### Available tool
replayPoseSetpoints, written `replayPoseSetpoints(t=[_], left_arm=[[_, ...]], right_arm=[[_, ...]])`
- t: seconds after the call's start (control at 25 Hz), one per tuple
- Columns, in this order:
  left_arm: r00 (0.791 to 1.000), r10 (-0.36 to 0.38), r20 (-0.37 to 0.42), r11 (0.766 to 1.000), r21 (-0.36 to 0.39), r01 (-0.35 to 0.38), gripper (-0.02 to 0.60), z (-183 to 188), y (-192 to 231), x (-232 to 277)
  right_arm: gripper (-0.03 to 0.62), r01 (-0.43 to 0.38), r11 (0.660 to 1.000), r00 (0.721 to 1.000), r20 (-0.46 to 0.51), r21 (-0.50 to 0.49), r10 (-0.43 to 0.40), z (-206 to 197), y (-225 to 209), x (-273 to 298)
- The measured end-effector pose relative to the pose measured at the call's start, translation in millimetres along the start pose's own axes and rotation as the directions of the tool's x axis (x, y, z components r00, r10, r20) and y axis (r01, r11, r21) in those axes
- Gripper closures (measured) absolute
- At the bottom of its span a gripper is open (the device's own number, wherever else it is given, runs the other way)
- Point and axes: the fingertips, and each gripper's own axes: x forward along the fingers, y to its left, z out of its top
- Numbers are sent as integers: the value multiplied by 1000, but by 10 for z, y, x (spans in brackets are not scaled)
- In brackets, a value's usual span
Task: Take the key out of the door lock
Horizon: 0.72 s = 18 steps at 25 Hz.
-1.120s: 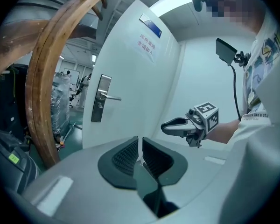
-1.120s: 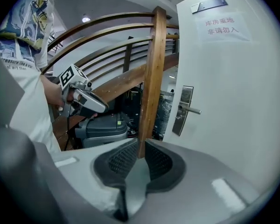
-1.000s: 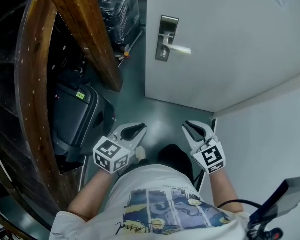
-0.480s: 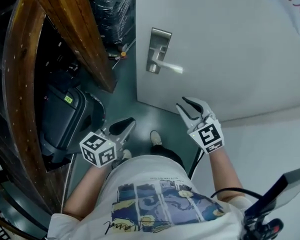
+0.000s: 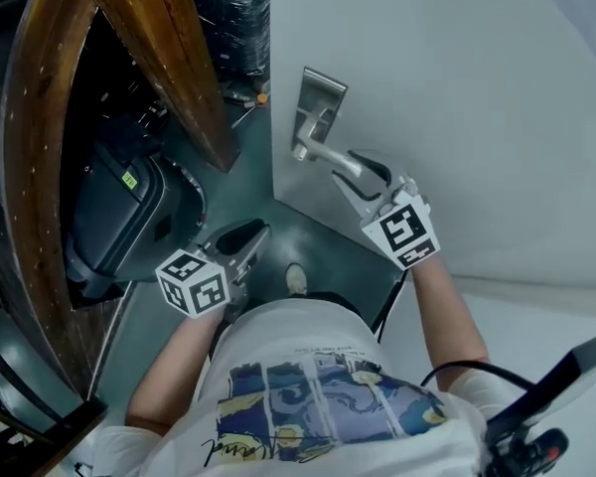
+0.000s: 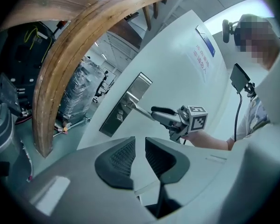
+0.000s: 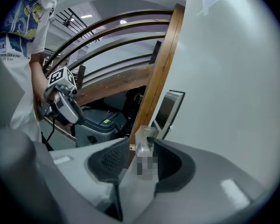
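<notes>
A metal lock plate (image 5: 319, 100) with a lever handle (image 5: 321, 156) sits on the white door (image 5: 457, 87). I cannot make out a key on the plate (image 6: 126, 107); it is too small to tell. My right gripper (image 5: 351, 174) is at the lever's free end. Its jaws have just been opening and stand wide, with the lever end (image 7: 143, 147) between them and a gap beside it. My left gripper (image 5: 242, 238) hangs low, left of the door. Its jaws (image 6: 140, 144) have just been opening too and are slightly apart, with nothing between them.
A curved brown wooden beam (image 5: 169, 58) leans close to the door's left edge. Behind it stand a dark case (image 5: 129, 207) and wrapped goods (image 5: 233, 13). The person's shoe (image 5: 295, 279) is on the grey-green floor below the handle.
The right gripper rose from waist height to the lever handle and spread its jaws around its end. The left gripper shifted left and its jaws parted a little. The door is nearer.
</notes>
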Motion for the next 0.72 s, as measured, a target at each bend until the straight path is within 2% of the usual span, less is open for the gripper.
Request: replayPoseSetpoints(t=[0.2,0.36,0.48,0.72], left_arm=[[998,40,57,997,-67,-36,495,18,95,209],[996,47,78,991,-128,-36,485,27,184,388],[995,33,93,982,-188,-15,485,42,264,538],[989,22,147,948,-317,26,482,130,456,822]], right_arm=[[445,-92,996,996,8,-22,92,-82,-8,252],[445,-148,989,988,41,-8,148,-84,7,380],[461,-165,986,985,57,-7,165,-67,32,430],[477,-168,986,983,78,-4,167,-62,36,450]])
